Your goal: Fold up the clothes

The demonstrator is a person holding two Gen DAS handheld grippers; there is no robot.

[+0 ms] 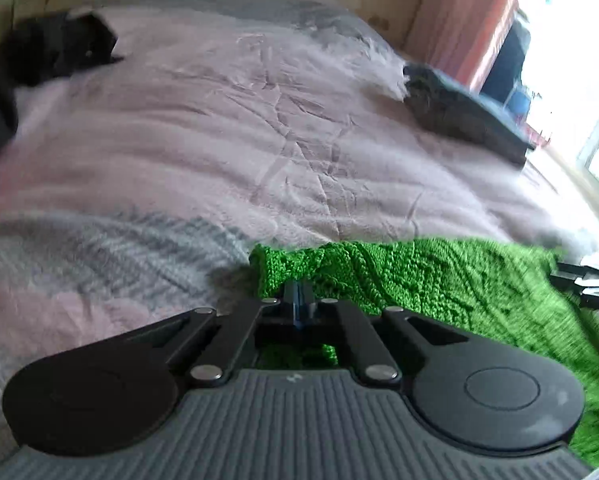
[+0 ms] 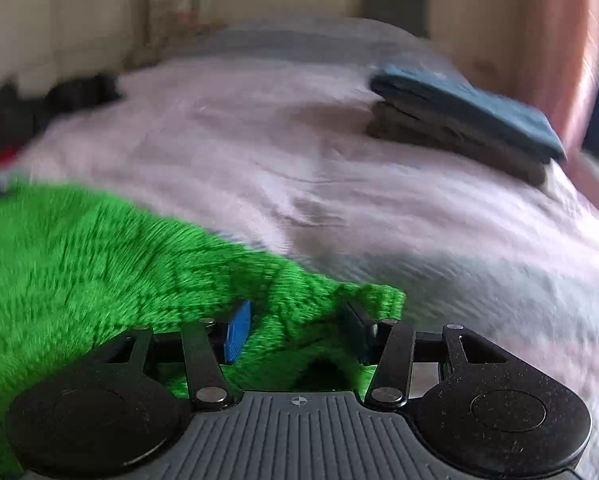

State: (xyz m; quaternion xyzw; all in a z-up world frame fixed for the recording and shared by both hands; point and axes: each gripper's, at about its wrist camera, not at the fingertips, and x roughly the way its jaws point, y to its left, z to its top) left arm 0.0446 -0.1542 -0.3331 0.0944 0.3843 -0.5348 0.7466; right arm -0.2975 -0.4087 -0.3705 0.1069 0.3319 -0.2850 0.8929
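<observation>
Pink bedspread (image 1: 259, 120), green sweater (image 1: 439, 280) lying crosswise, left tool (image 1: 297, 300) pinching it, right tool (image 2: 299, 328) wide.

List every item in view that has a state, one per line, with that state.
green knit sweater: unfolded, bunched on the bed, edge gripped at one corner.
left gripper: jaws shut on the green knit sweater.
right gripper: jaws open, knit lying between them.
stack of clothes: folded, blue piece on top, on the bed's far right.
black garment: crumpled, unfolded, far left.
bedspread: spread out, wrinkled.
</observation>
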